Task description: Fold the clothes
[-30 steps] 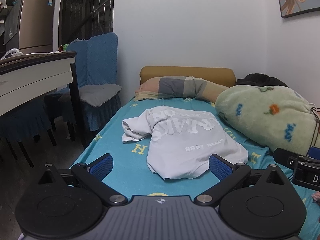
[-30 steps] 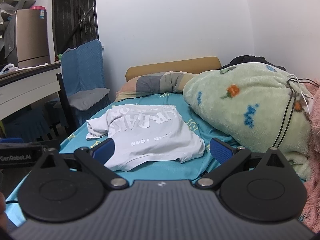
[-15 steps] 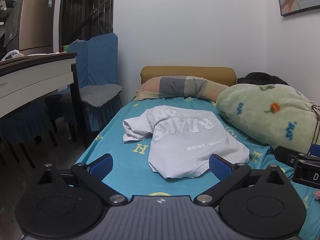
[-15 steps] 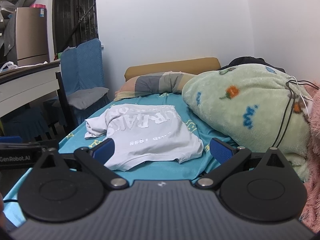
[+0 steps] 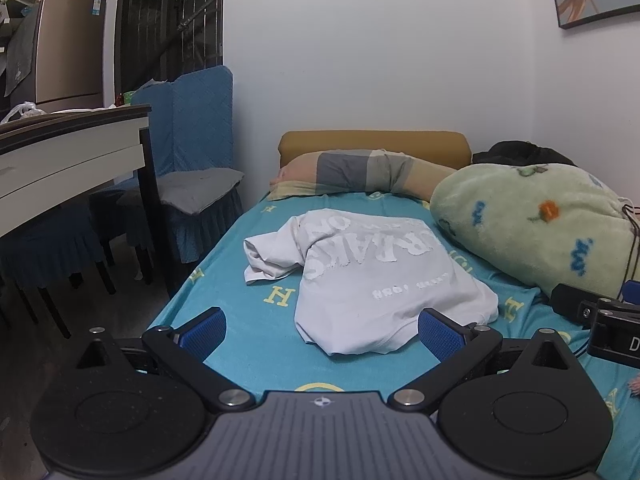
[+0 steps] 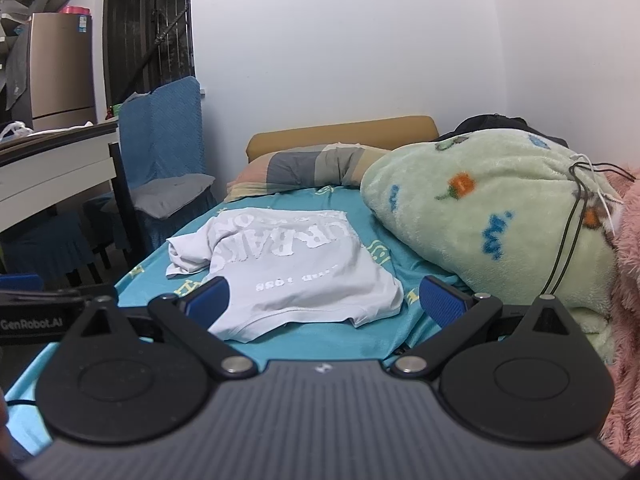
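Both wide open and holding nothing, left tongs (image 5: 322, 334) and right tongs (image 6: 326, 300), with white shirt (image 5: 376, 276) lying rumpled on blue bed (image 5: 240, 320) just ahead, between them.

On my left hand-held gripper (image 6: 24, 312), seen from my right wrist camera, the side reads "GenRobot.AI". From my left wrist camera, my right hand-held gripper (image 5: 616, 340) shows only a "D" at the frame edge. The sheet (image 5: 256, 320) carries yellow "H" letters. The white shirt (image 5: 380, 272) has large print, upside down and too broken for me to read.
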A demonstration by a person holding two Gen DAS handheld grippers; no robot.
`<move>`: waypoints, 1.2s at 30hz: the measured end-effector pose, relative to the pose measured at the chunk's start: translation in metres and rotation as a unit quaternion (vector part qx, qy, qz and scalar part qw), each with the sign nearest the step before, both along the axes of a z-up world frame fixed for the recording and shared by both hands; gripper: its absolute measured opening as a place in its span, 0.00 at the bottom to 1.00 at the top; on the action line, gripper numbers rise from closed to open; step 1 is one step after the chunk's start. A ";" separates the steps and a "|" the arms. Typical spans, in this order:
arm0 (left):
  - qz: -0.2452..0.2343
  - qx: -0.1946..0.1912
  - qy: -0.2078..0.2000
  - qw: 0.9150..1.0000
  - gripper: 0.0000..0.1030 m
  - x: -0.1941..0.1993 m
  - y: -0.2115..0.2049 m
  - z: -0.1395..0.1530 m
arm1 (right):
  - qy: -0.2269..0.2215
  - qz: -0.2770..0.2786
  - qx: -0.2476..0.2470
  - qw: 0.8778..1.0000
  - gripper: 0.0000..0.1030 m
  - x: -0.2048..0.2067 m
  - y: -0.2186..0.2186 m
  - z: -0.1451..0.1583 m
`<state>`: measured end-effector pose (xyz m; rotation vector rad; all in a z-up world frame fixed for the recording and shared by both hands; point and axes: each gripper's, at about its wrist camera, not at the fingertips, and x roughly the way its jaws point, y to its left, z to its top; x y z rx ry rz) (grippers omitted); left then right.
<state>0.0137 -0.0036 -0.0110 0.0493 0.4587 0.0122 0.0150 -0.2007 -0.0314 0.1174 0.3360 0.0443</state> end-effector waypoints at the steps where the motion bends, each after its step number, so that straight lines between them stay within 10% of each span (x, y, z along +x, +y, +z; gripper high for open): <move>1: 0.000 0.000 0.000 1.000 1.00 0.000 0.000 0.000 | -0.001 -0.001 0.001 1.000 1.00 0.000 0.000 0.000; 19: -0.016 -0.010 0.021 1.000 1.00 0.023 -0.003 -0.010 | -0.010 -0.029 0.007 0.999 1.00 0.008 -0.008 0.002; 29: -0.100 0.099 0.105 0.985 1.00 0.105 -0.040 -0.048 | -0.017 -0.043 -0.001 0.999 1.00 0.060 -0.030 0.034; 36: -0.124 0.146 0.155 0.969 0.97 0.153 -0.058 -0.121 | 0.042 -0.021 0.028 0.999 1.00 0.108 -0.051 -0.018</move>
